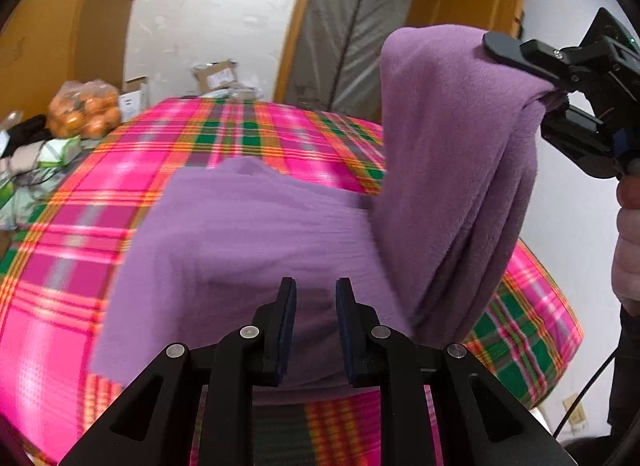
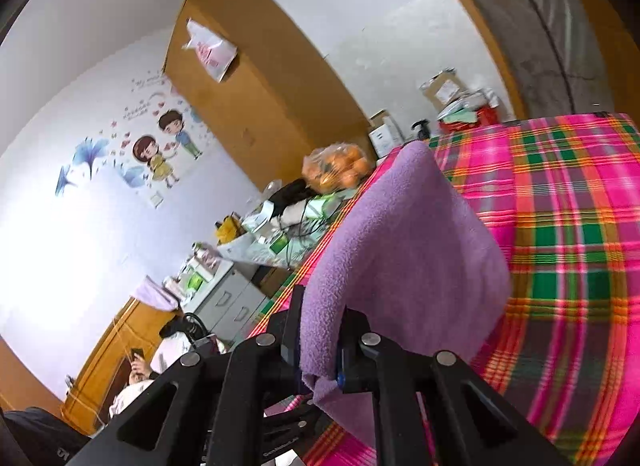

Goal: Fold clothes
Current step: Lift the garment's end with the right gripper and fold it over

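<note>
A purple fleece garment (image 1: 248, 234) lies on a pink plaid bedspread (image 1: 60, 266). Its right part is lifted high and hangs in folds. My right gripper (image 1: 536, 85) is shut on that lifted edge, up at the right of the left wrist view. In the right wrist view the fleece (image 2: 400, 246) is pinched between my right gripper's (image 2: 320, 314) jaws and drapes forward over them. My left gripper (image 1: 316, 286) is open and empty, low over the flat part of the garment, its pads (image 1: 288, 306) apart.
A bag of oranges (image 1: 86, 109) and clutter sit beyond the bed's far left edge. Cardboard boxes (image 1: 216, 75) stand at the back by a wooden wardrobe (image 2: 256, 81). A doorway (image 1: 352, 25) lies behind the bed. A person's hand (image 1: 628, 201) holds the right gripper.
</note>
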